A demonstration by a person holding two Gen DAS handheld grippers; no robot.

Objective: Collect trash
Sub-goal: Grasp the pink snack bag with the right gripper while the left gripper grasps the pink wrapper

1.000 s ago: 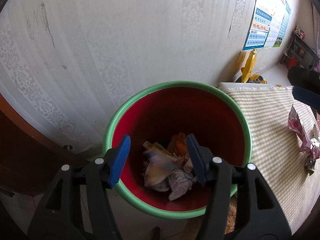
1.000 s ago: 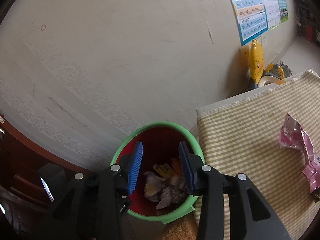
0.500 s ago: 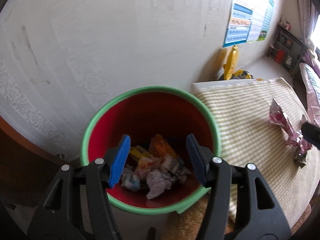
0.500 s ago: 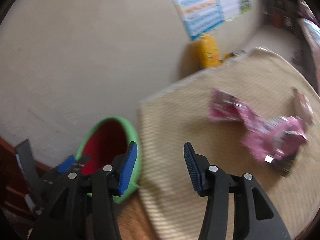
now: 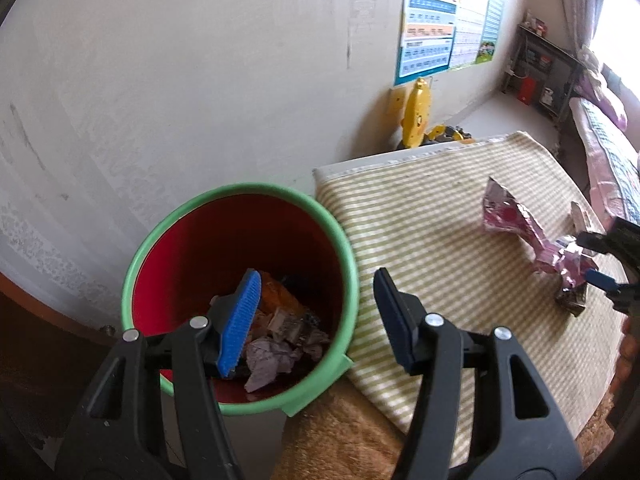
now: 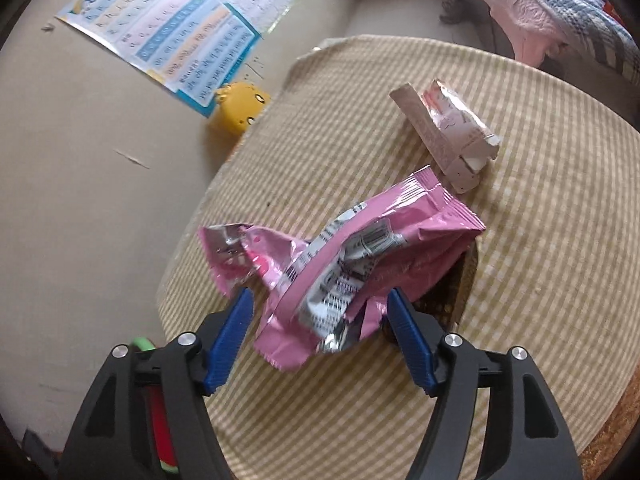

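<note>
Right tongs (image 6: 320, 338) stand wide around the pink wrapper (image 6: 348, 264) on the bench (image 6: 540, 280); left tongs (image 5: 316, 320), wide and empty, hover over the bin (image 5: 240, 292) at 9 o'clock. Some trash (image 5: 280, 344) is binned; two wrappers remain.

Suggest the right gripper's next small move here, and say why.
Probably ease the right gripper forward and close on the crumpled pink foil wrapper. Its blue-padded fingers are open on either side of the wrapper's near end, not yet gripping, and the wrapper lies on the striped tablecloth, outside the green-rimmed red bin.
</note>
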